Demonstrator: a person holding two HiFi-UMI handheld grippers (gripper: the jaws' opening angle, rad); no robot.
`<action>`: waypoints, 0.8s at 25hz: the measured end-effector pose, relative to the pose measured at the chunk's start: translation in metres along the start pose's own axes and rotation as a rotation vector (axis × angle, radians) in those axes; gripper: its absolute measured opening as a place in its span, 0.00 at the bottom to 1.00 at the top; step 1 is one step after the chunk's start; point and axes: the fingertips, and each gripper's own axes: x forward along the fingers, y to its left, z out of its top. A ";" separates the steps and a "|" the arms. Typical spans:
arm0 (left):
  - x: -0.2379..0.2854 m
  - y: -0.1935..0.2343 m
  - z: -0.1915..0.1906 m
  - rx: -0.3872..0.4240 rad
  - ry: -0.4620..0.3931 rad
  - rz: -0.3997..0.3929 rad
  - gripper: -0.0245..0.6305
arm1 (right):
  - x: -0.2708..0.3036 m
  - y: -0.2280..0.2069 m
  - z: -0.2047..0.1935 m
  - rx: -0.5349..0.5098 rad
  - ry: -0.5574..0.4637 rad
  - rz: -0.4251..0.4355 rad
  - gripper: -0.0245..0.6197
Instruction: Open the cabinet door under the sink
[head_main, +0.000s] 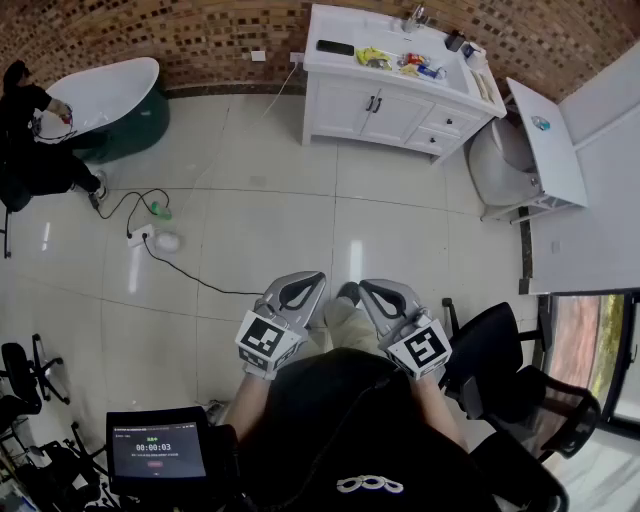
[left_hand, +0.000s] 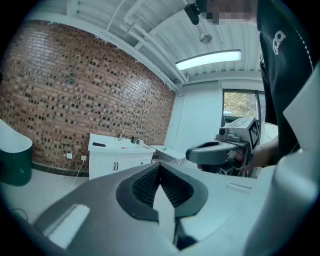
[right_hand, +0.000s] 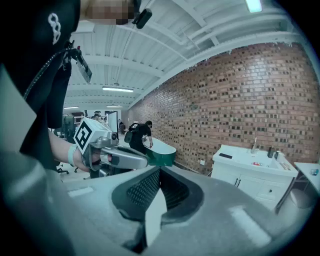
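Note:
The white sink cabinet (head_main: 385, 100) stands against the brick wall at the far side of the room, its two doors (head_main: 372, 103) closed, each with a dark handle. It also shows small and distant as the cabinet (left_hand: 117, 162) in the left gripper view and as the cabinet (right_hand: 250, 175) in the right gripper view. My left gripper (head_main: 300, 290) and right gripper (head_main: 378, 293) are held side by side close to my body, far from the cabinet. Both have their jaws together with nothing between them, seen at the left gripper (left_hand: 160, 167) and the right gripper (right_hand: 160, 170).
A white and green bathtub (head_main: 110, 95) sits at the far left with a person (head_main: 30, 130) crouched beside it. A cable and power strip (head_main: 140, 235) lie on the tiled floor. A toilet (head_main: 505, 165) stands right of the cabinet. A black office chair (head_main: 500, 370) is at my right.

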 end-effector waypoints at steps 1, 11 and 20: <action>0.001 0.003 0.002 0.005 0.004 0.002 0.06 | 0.001 -0.003 0.002 0.004 -0.003 -0.002 0.02; 0.061 0.042 0.024 0.043 0.054 0.043 0.06 | 0.039 -0.095 0.000 0.032 -0.035 0.023 0.02; 0.160 0.051 0.057 0.126 0.137 -0.017 0.06 | 0.020 -0.222 -0.020 0.128 -0.067 -0.100 0.02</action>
